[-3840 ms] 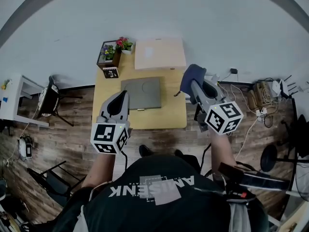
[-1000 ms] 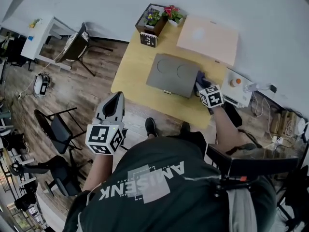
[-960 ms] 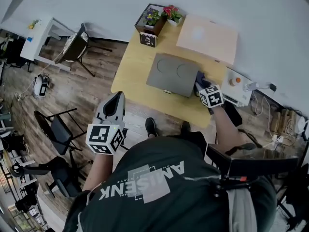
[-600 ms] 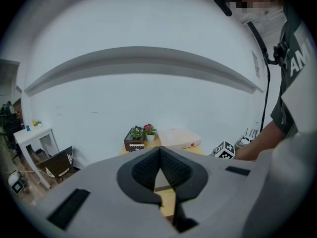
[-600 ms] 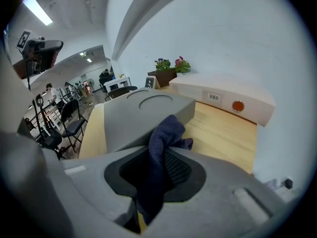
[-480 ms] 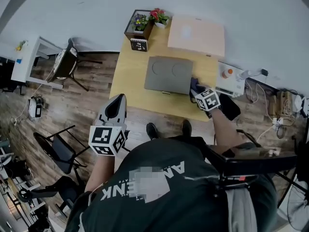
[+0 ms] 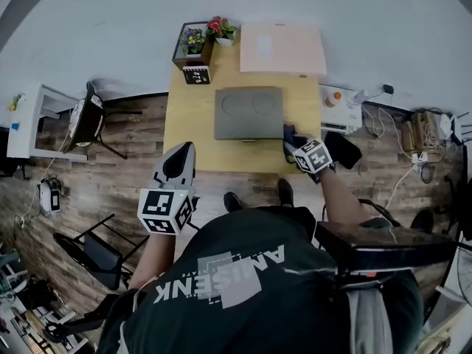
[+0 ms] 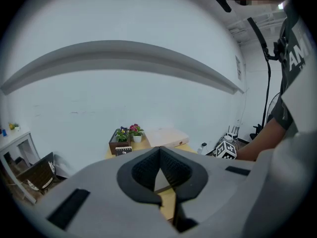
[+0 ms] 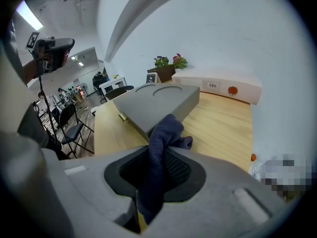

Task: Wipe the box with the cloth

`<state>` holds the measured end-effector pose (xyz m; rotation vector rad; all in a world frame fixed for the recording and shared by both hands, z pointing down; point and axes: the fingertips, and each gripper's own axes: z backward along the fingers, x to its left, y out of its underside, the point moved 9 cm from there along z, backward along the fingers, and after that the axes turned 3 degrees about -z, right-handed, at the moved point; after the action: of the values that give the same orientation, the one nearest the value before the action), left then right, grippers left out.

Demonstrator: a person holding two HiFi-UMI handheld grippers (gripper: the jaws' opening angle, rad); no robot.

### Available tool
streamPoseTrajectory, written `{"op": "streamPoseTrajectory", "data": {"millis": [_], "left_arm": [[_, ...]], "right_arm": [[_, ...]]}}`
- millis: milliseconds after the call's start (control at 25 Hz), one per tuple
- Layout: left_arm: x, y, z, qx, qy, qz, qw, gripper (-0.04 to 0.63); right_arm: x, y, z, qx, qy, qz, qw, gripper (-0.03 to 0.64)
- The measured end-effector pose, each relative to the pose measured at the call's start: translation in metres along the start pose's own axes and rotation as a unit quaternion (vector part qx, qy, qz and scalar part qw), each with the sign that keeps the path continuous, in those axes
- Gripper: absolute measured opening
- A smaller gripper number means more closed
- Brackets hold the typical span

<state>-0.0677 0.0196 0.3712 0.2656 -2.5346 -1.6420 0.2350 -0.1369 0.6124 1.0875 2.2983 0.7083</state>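
Jaws on the left gripper (image 8: 159, 152) are pressed together on nothing, parked short of the table (image 7: 183, 127). Grey box (image 7: 248, 112) sits mid-table. Right gripper (image 9: 158, 155) is clamped on the dark blue cloth (image 9: 167, 130) (all bunched up) right by the box's near right corner. Looks like the wipe is only starting, so next up is dragging it across the lid.

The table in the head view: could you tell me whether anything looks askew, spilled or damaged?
Nothing stands out. The grey box lies flat, square to the table; the planter stands upright at the back; the cloth is bunched in the right tongs by the box's corner.
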Motion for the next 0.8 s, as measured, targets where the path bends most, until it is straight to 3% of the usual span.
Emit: {"op": "streamPoseTrajectory", "data": {"millis": [240, 520, 640, 800], "left_arm": [[0.005, -0.006, -0.009, -0.014, 0.036, -0.015, 0.9991, 0.000], [0.011, -0.007, -0.017, -0.020, 0.076, -0.027, 0.9965, 0.000], [0.015, -0.009, -0.020, -0.024, 0.089, -0.030, 0.9953, 0.000], [0.018, -0.013, -0.028, -0.039, 0.106, -0.021, 0.9934, 0.000]], "right_arm": [[0.019, 0.012, 0.005, -0.009, 0.017, -0.039, 0.999, 0.072], [0.037, 0.019, 0.012, -0.004, 0.005, -0.076, 0.997, 0.072], [0.038, 0.020, 0.027, -0.046, 0.007, -0.136, 0.990, 0.072], [0.037, 0.016, 0.060, -0.129, 0.049, -0.199, 0.970, 0.072]]}}
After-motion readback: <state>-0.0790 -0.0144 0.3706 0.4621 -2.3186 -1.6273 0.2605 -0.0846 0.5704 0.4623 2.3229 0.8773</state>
